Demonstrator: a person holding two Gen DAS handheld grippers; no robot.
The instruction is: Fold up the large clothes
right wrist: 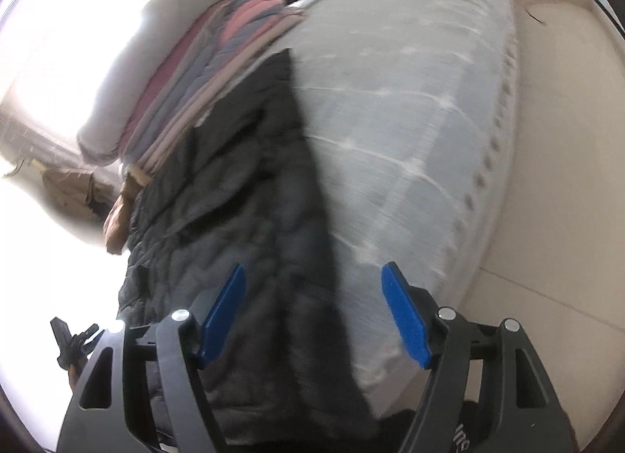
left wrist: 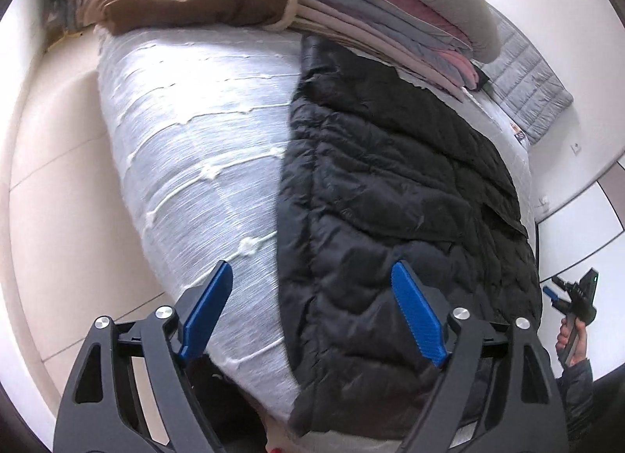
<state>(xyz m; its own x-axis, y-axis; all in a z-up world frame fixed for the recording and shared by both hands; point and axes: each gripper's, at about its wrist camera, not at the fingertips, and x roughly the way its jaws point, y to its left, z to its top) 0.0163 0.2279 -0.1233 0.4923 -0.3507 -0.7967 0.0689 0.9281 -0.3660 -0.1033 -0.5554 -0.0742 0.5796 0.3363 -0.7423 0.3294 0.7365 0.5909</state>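
A black quilted puffer jacket (left wrist: 390, 187) (right wrist: 234, 199) lies spread flat along one side of a white mattress (left wrist: 195, 121) (right wrist: 410, 121). My left gripper (left wrist: 311, 269) hovers open above the jacket's near left edge, nothing between its blue fingers. In the right wrist view my right gripper (right wrist: 312, 269) is open too, over the jacket's other long edge where it meets the bare mattress, holding nothing. Each gripper also shows small at the other view's border: the right gripper (left wrist: 562, 295) in a person's hand (left wrist: 570, 339), the left gripper (right wrist: 70, 339) low on the left.
A stack of folded pink, grey and beige clothes (left wrist: 371, 11) (right wrist: 203, 74) under a pale cushion sits at the mattress's far end. A brown garment (left wrist: 187, 0) lies beside it. A grey quilted pad (left wrist: 523, 78) is at the far right. Pale floor (left wrist: 58, 179) surrounds the mattress.
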